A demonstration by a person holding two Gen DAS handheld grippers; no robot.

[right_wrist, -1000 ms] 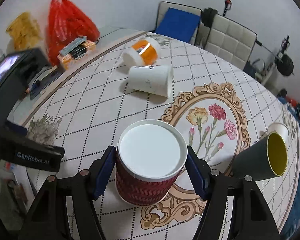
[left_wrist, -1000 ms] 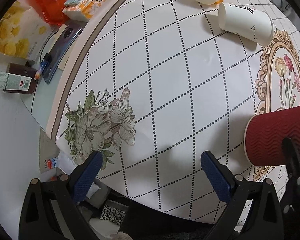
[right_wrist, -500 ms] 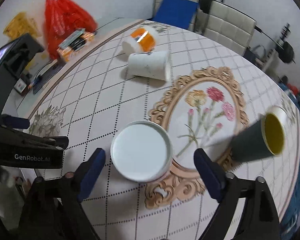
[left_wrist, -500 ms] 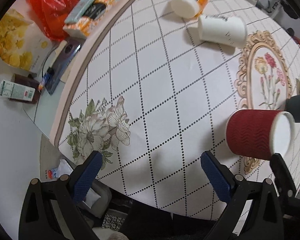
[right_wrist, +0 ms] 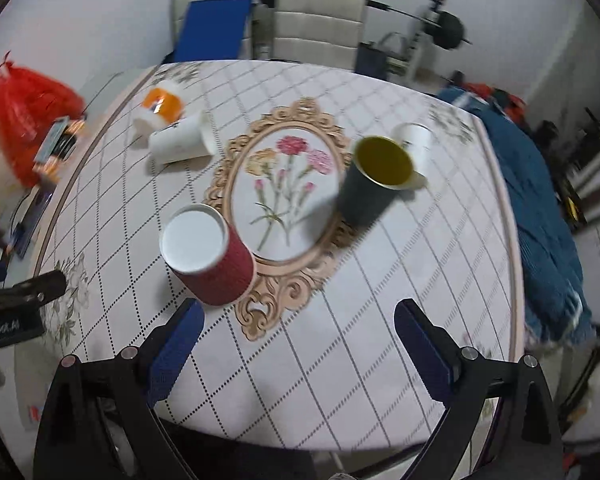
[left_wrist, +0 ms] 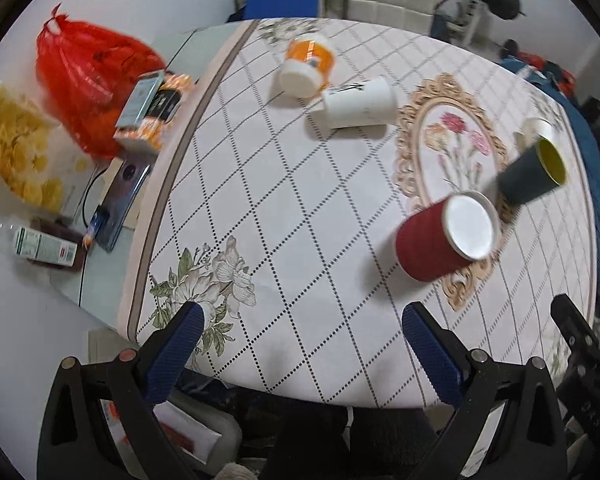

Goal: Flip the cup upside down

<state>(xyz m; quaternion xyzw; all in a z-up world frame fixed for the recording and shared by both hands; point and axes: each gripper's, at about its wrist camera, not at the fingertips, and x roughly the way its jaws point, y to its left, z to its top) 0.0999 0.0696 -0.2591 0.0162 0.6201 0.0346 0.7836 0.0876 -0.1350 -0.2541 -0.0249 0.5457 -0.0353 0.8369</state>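
A red ribbed paper cup (right_wrist: 212, 254) stands upside down on the table, white base up, beside the gold floral frame print; it also shows in the left wrist view (left_wrist: 440, 240). A dark cup with a yellow inside (right_wrist: 374, 180) stands upright past the frame and also shows in the left wrist view (left_wrist: 534, 176). My right gripper (right_wrist: 296, 344) is open and empty, drawn back near the table's front edge, apart from the red cup. My left gripper (left_wrist: 300, 348) is open and empty at the table's near edge.
A white cup (right_wrist: 182, 140) and an orange-and-white cup (right_wrist: 160, 110) lie on their sides at the far left. Another white cup (right_wrist: 414, 142) stands behind the dark one. A red bag (left_wrist: 88, 80), boxes and a phone lie off the table's left edge. Chairs stand behind.
My right gripper opened off the red cup and drew back and up. The cup stays standing base up. My left gripper rose and tilted back, so more of the table shows.
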